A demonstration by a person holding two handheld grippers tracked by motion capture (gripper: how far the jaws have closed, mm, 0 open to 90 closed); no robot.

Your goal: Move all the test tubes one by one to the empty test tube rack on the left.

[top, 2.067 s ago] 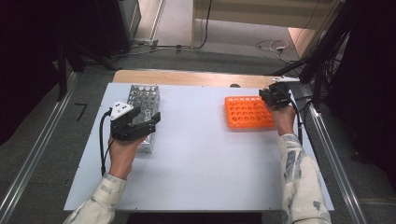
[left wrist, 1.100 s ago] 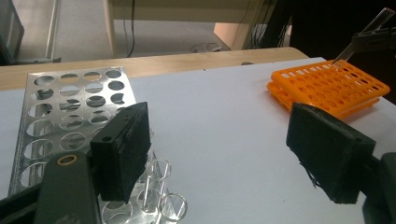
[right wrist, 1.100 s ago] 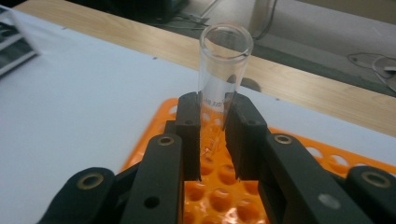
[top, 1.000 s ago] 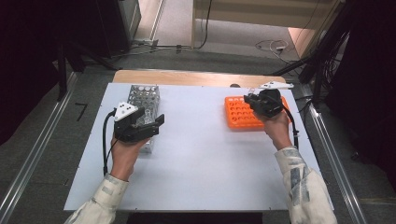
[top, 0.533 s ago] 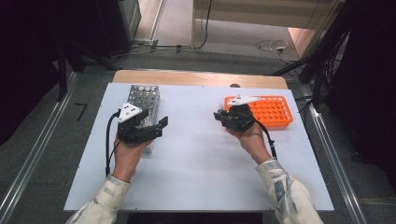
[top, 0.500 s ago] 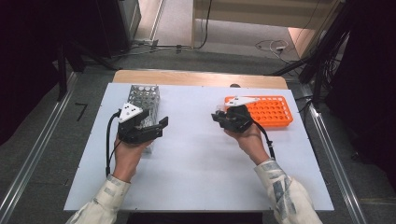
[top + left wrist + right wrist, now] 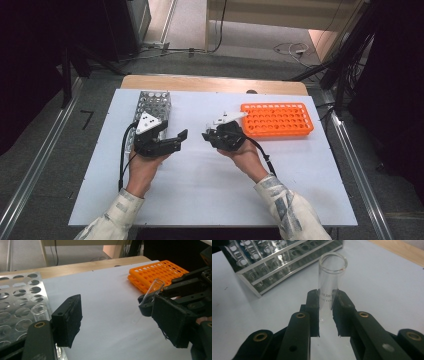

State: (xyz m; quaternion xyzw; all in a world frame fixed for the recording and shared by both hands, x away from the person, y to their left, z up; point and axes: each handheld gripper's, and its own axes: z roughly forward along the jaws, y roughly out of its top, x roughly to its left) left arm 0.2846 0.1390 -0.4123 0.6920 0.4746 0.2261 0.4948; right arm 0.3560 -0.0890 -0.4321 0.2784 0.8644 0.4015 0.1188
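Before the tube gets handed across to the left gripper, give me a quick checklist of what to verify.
1. Right gripper clamped on the glass tube: ok.
2. Tube intact, open mouth clear of the jaws: ok.
3. Left gripper jaws apart, nothing between them though they have just been closing a little: ok.
4. The tube lies within the left jaws' gap: not ok.
5. Free holes in the metal rack: ok.

Left gripper (image 7: pixel 117 322) jaws apart, closing — right gripper (image 7: pixel 150 305) clamps glass tube (image 7: pixel 152 291).

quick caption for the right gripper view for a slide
Right gripper clamps a clear glass test tube above the white table, with the metal rack beyond.
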